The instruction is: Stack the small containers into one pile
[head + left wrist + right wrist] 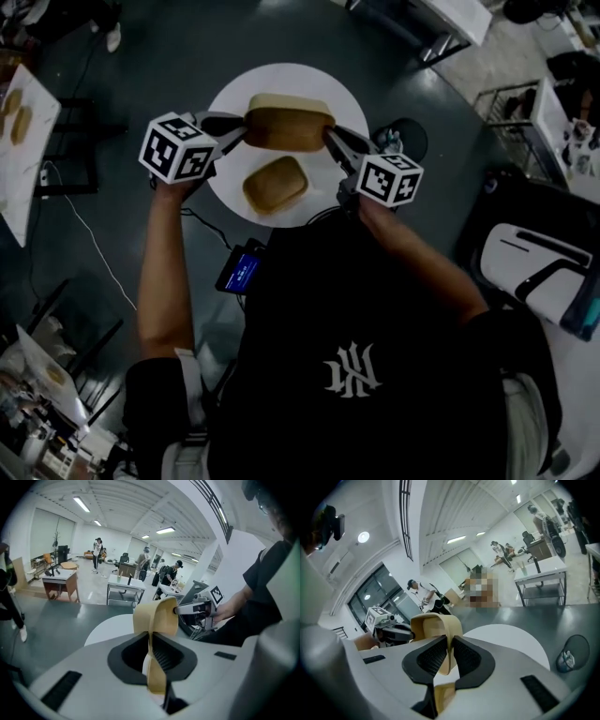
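1. Tan plastic: the held container hangs over the far half of the round white desk, clear of its surface, spanning the gap between my two claws.
2. Left claw: clamped on the held container. The left gripper view shows both dark pads pressed against a thin tan wall at the container's left end, the wall standing edge-on between them.
3. Right claw: clamped on the same container at its opposite end. The right gripper view shows the ribbed pads closed on the tan wall, with no gap visible on either side of it.
4. Each gripper view shows the other claw across the container, gripping the far rim, so the load is shared at two ends.
5. Second container: same tan colour, lying on the desk nearer to me than the held one and apart from it. Neither claw touches it.
6. Which way the held container's opening faces, I cannot tell for certain from these views.
7. Marker cubes: the left cube and the right cube sit just outside the desk's edge, one on each side.
8. Surroundings: a small black device with a lit blue screen sits below the desk's near edge, above the dark floor.
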A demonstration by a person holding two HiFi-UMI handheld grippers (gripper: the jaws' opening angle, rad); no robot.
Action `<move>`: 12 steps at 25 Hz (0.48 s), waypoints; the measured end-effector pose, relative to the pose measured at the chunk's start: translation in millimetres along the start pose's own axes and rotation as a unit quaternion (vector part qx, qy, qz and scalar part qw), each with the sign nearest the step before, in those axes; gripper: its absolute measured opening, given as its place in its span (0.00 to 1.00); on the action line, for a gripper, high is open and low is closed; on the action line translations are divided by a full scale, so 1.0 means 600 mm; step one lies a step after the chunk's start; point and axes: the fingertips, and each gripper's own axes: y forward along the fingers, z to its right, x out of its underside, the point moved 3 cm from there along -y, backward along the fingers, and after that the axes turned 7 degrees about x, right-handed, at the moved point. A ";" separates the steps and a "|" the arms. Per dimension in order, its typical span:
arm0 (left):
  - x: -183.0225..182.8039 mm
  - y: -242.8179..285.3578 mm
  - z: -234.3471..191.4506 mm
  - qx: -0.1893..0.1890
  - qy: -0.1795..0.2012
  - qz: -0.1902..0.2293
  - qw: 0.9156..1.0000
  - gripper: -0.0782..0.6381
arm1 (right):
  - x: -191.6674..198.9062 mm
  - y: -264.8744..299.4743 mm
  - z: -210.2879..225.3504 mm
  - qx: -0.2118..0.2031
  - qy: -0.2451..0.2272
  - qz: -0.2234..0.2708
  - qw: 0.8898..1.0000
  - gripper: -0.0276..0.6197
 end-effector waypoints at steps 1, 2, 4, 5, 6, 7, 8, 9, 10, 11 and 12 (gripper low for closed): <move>0.009 -0.006 0.005 -0.002 -0.008 0.005 1.000 0.15 | -0.001 0.001 -0.007 -0.006 -0.016 -0.004 1.000 0.15; 0.018 -0.011 0.011 -0.004 -0.017 0.009 1.000 0.15 | -0.001 0.000 -0.013 -0.012 -0.033 -0.007 0.999 0.15; 0.037 -0.017 0.022 -0.006 -0.033 0.018 0.999 0.15 | 0.000 -0.001 -0.022 -0.021 -0.064 -0.015 0.998 0.15; 0.047 -0.020 0.026 -0.007 -0.042 0.022 0.999 0.15 | 0.001 0.001 -0.027 -0.026 -0.077 -0.019 0.996 0.15; 0.058 -0.023 0.030 -0.010 -0.053 0.026 0.998 0.15 | 0.002 0.004 -0.031 -0.031 -0.089 -0.026 0.995 0.15; 0.072 -0.025 0.033 -0.012 -0.064 0.029 0.997 0.15 | 0.004 0.010 -0.036 -0.037 -0.101 -0.034 0.994 0.15; 0.087 -0.028 0.035 -0.015 -0.076 0.033 0.996 0.15 | 0.007 0.017 -0.042 -0.043 -0.112 -0.043 0.992 0.15; 0.103 -0.030 0.038 -0.015 -0.090 0.037 0.995 0.15 | 0.011 0.024 -0.048 -0.049 -0.120 -0.054 0.990 0.15; 0.119 -0.032 0.041 -0.014 -0.104 0.041 0.994 0.15 | 0.017 0.030 -0.053 -0.054 -0.127 -0.064 0.988 0.15; 0.135 -0.033 0.045 -0.012 -0.117 0.045 0.992 0.15 | 0.023 0.036 -0.058 -0.060 -0.132 -0.074 0.987 0.14; 0.150 -0.033 0.049 -0.011 -0.130 0.048 0.990 0.15 | 0.030 0.039 -0.063 -0.065 -0.136 -0.085 0.985 0.14</move>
